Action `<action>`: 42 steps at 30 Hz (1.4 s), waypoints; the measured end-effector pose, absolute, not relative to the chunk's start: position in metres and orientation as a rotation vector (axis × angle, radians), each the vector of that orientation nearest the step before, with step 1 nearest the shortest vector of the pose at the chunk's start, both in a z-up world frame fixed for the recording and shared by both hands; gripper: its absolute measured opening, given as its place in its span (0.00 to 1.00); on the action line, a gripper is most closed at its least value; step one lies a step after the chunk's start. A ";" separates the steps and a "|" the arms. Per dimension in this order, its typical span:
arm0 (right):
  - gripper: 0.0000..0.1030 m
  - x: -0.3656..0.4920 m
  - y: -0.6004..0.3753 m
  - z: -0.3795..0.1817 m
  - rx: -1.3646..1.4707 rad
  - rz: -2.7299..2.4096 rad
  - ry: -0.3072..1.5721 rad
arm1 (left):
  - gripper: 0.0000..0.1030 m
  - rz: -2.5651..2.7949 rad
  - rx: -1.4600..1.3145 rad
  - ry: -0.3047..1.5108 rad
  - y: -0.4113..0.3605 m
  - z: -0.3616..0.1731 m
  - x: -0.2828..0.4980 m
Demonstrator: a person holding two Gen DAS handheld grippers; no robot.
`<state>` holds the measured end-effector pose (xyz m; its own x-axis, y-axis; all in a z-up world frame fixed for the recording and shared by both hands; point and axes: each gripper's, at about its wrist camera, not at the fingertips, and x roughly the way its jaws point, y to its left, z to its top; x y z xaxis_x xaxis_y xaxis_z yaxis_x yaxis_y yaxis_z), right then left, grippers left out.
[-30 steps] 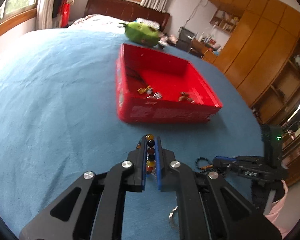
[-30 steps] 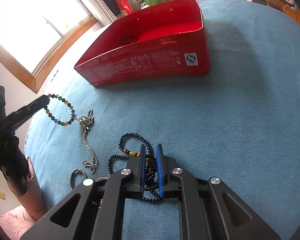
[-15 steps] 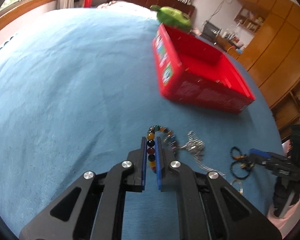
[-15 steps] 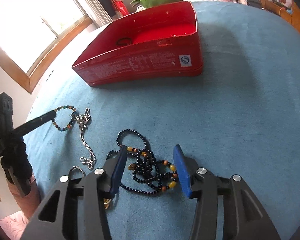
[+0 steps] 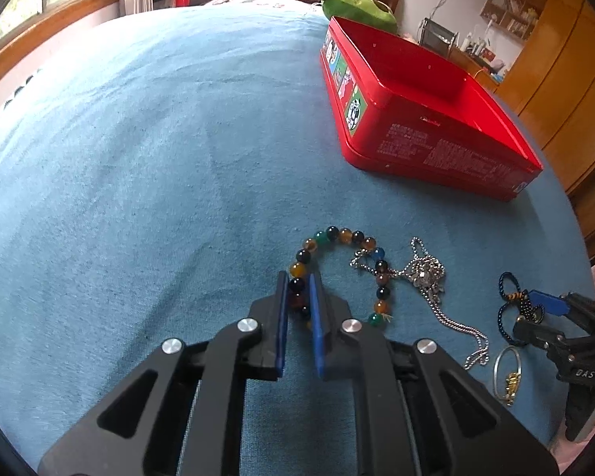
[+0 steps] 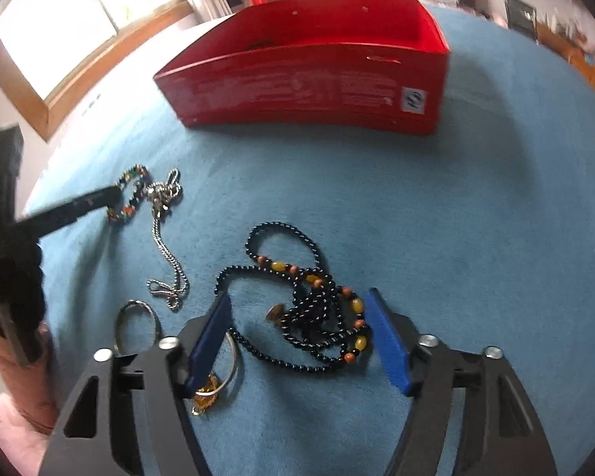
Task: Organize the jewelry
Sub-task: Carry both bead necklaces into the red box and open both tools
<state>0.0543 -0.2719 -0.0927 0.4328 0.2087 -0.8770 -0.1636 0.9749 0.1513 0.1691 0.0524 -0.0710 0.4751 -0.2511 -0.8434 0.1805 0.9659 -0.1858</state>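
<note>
Our left hand-held gripper (image 5: 298, 281) pinches the multicolored bead bracelet (image 5: 339, 267), whose loop lies on the blue bed cover toward 1 o'clock, tangled with the silver chain (image 5: 424, 277). The red tin (image 5: 436, 146) sits at 1 o'clock, beyond. Our right hand-held gripper (image 6: 297, 305) stands spread around the black bead necklace (image 6: 317, 301). The tin's small print is unreadable.

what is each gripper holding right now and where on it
The left gripper pinches the colorful bead bracelet on a short stretch of its near side. The right gripper is open around the black bead necklace, holding nothing.
</note>
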 end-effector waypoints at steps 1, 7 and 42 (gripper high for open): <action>0.40 0.054 -0.270 -0.093 0.032 0.225 1.094 | 0.07 -0.259 -0.066 1.040 0.049 -0.071 0.169; 0.17 0.054 -0.279 -0.092 0.094 0.267 1.090 | 0.06 -0.258 -0.084 1.035 0.048 -0.070 0.168; 0.13 0.096 -0.327 0.054 0.181 0.284 0.929 | 0.06 -0.415 -0.073 0.845 0.004 0.068 0.179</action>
